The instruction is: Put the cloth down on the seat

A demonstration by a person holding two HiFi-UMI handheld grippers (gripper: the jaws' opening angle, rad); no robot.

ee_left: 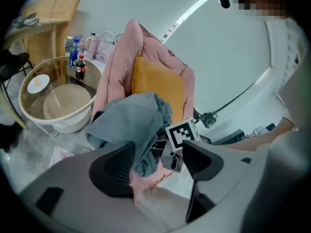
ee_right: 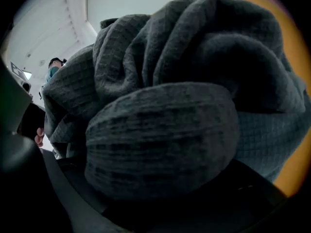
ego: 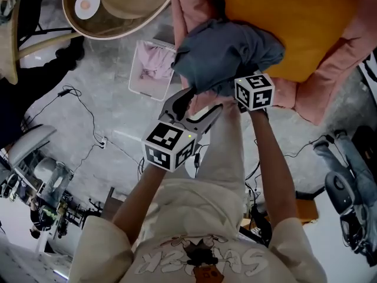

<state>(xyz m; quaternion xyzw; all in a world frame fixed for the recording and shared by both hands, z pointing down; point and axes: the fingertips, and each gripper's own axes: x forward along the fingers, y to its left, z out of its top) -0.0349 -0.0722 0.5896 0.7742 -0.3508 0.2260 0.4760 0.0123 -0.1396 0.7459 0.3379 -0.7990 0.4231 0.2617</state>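
A crumpled blue-grey waffle-weave cloth [ego: 227,55] is held at the near left edge of the pink padded seat [ego: 330,93], against an orange cushion [ego: 294,16]. It is bunched and clamped in the right tongs [ego: 242,84]. The left tongs [ee_left: 158,161] are spread apart just below the cloth, with nothing gripped.

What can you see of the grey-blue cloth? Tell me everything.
The cloth is grey-blue with a fine waffle weave, soft and thick-looking. It sits bunched in rumpled folds at the front of the pink seat, before the orange cushion. The right tongs are closed on a fold that bulges between them; the left tongs stand open close by, holding nothing.
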